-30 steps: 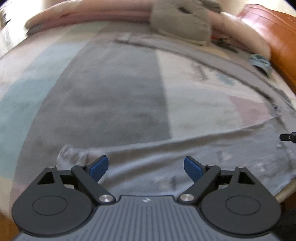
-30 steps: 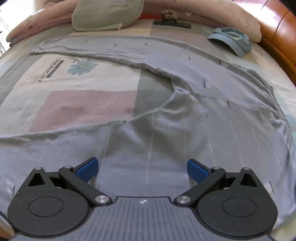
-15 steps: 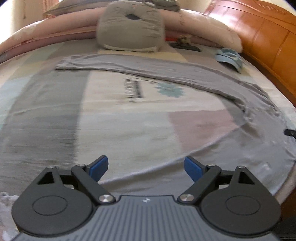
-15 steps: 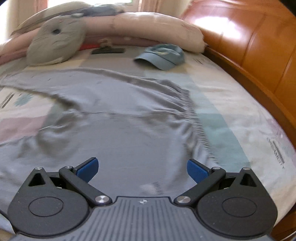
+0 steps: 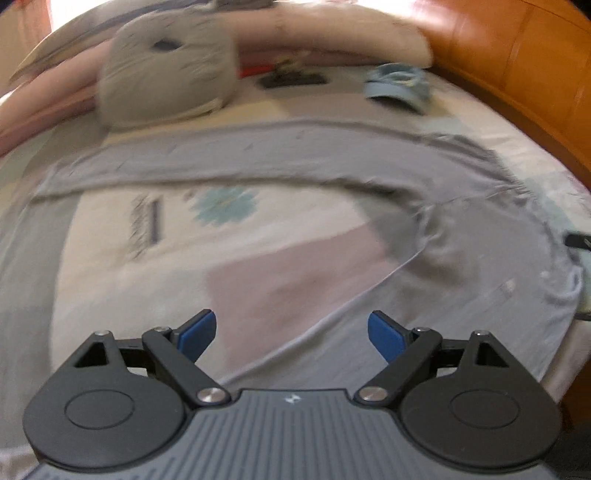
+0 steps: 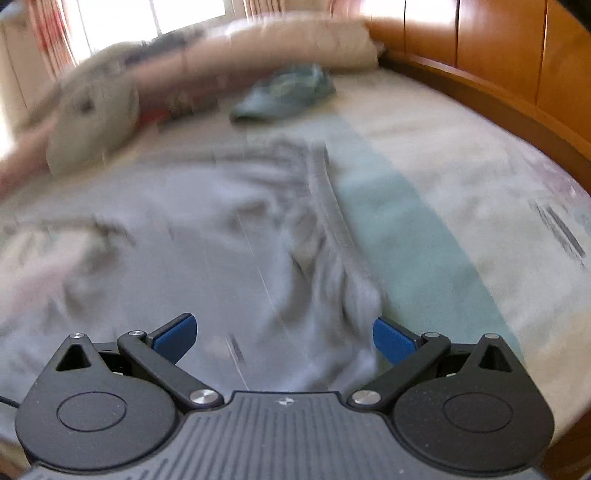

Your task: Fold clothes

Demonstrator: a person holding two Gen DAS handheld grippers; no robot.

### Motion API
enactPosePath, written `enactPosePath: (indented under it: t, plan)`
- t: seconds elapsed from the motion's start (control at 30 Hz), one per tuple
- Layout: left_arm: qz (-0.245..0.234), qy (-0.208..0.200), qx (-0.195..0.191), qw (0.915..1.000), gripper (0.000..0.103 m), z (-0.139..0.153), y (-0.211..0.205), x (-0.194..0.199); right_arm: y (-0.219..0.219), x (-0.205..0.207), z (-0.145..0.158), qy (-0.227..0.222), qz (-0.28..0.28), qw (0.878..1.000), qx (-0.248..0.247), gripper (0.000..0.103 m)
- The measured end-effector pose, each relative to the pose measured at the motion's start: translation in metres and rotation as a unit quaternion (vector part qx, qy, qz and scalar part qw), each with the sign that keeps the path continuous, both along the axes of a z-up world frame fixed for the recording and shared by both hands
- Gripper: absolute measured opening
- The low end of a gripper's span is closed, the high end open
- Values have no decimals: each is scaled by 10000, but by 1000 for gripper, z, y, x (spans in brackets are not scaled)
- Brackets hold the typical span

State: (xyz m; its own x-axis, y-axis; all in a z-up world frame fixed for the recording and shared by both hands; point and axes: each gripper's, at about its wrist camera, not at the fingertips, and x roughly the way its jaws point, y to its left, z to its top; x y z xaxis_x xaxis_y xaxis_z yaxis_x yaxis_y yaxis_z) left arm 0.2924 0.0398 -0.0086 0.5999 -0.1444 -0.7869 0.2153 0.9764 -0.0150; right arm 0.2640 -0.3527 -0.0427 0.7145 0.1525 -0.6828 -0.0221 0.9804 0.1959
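A pair of grey trousers lies spread on the bed, one leg stretching to the far left, the other running under my left gripper. That gripper is open, with the near leg's edge between its blue fingertips. In the right wrist view the trousers' rumpled waist part lies ahead of my right gripper, which is open above the cloth. Both views are blurred.
A grey cushion and a pink bolster lie at the bed's far side. A blue cap and a small dark object sit near them. An orange wooden headboard runs along the right. The bedsheet is patterned.
Both grippers have swung to the right over the bed. The left view now shows more of the trousers' crotch; the right view has moved closer to the waist and the headboard. Both stay open.
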Motion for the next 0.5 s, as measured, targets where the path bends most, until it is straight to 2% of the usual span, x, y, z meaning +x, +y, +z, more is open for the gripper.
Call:
enactPosePath:
  t: [0.13, 0.2, 0.33, 0.5]
  plan:
    - [-224, -31, 60, 9997, 89, 6, -26, 12, 12, 36, 0, -375, 367, 9986, 78, 103]
    - [-218, -16, 76, 9997, 89, 6, -32, 13, 16, 58, -5, -425, 502, 9977, 148, 103]
    - [13, 105, 136, 9999, 89, 2, -33, 11, 17, 95, -29, 1, 518, 9979, 376, 103]
    - [441, 213, 126, 9987, 89, 0, -19, 5, -4, 86, -34, -105, 588, 9974, 414, 102]
